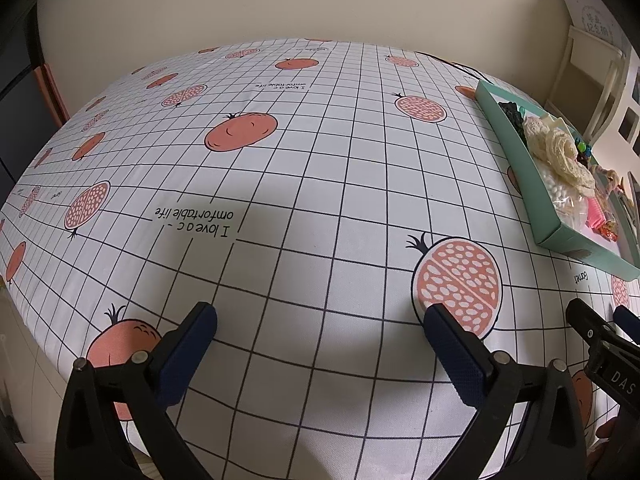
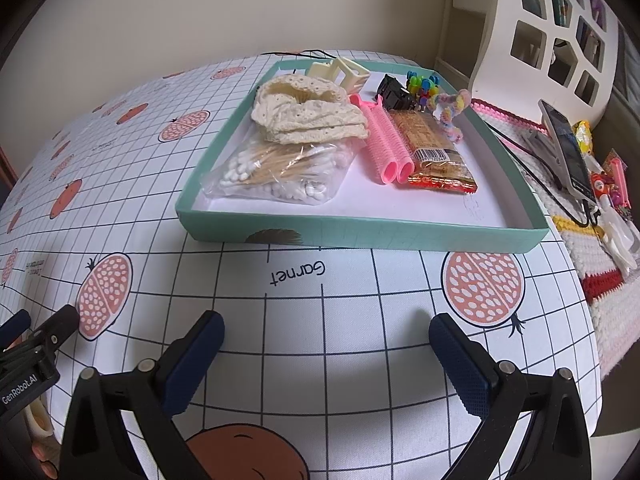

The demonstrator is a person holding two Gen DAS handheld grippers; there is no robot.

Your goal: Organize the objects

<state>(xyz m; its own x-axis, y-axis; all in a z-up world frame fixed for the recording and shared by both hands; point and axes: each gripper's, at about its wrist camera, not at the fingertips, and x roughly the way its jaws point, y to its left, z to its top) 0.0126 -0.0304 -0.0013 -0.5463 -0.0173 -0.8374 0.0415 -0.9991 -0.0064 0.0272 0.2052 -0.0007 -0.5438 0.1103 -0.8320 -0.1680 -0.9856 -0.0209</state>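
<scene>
A teal shallow box point(image 2: 360, 236) stands on the table ahead of my right gripper point(image 2: 326, 332), which is open and empty above the cloth. In the box lie a bag of cotton swabs point(image 2: 280, 172), a cream lace piece point(image 2: 308, 114), two pink hair rollers point(image 2: 386, 140), a snack packet point(image 2: 436, 148), a cream clip point(image 2: 344, 72), a black clip point(image 2: 396, 90), small coloured clips point(image 2: 422, 84) and a pastel scrunchie point(image 2: 450, 114). My left gripper point(image 1: 320, 320) is open and empty over bare cloth. The same box point(image 1: 516, 152) sits far right in the left wrist view.
The table wears a white grid cloth point(image 1: 320, 160) with pomegranate prints. Right of the box lie a phone on a stand point(image 2: 568, 148), a cable, a crocheted mat point(image 2: 600, 280) and small toys. A white shelf unit point(image 2: 552, 28) stands by the wall.
</scene>
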